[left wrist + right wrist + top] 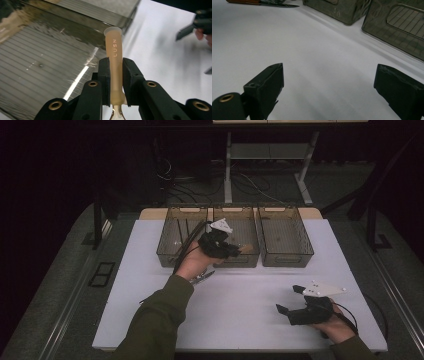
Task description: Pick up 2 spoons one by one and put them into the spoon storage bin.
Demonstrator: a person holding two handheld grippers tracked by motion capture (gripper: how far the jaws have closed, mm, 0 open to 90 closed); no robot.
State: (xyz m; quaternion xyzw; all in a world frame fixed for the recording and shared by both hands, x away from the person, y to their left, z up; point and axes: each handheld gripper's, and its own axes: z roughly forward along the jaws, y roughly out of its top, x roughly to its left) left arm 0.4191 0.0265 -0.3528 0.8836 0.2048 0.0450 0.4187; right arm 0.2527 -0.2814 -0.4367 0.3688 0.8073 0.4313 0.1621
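Nearest to me, my right gripper (300,301) rests low at the near right of the white table (250,320), its jaws spread wide with nothing between them. In the right gripper view I see bare white surface running ahead of those jaws, so there is plenty of room there; the table's near edge and right edge are both close to that hand.

Further in and left of centre, a metal tool (202,277) lies on the table just under my left wrist. It is partly covered by the hand and I cannot make out what kind it is. In the right gripper view a brown-handled item (259,2) lies at the far left, cut off by the frame.

My left gripper (235,251) hovers at the near wall of the middle bin (240,260), its jaws clamped on the tan plastic handle (114,60) of a small utensil. The handle stands up between the pads in the left gripper view, with raised letters that read "LUSN" or similar. Its lower end shows a bit of metal, cut off at the bottom.

At the far side, three smoky clear bins sit in a row, touching: the left bin (167,255) holds dark thin items I cannot identify, and the right bin (287,260) sits just beside the middle one.
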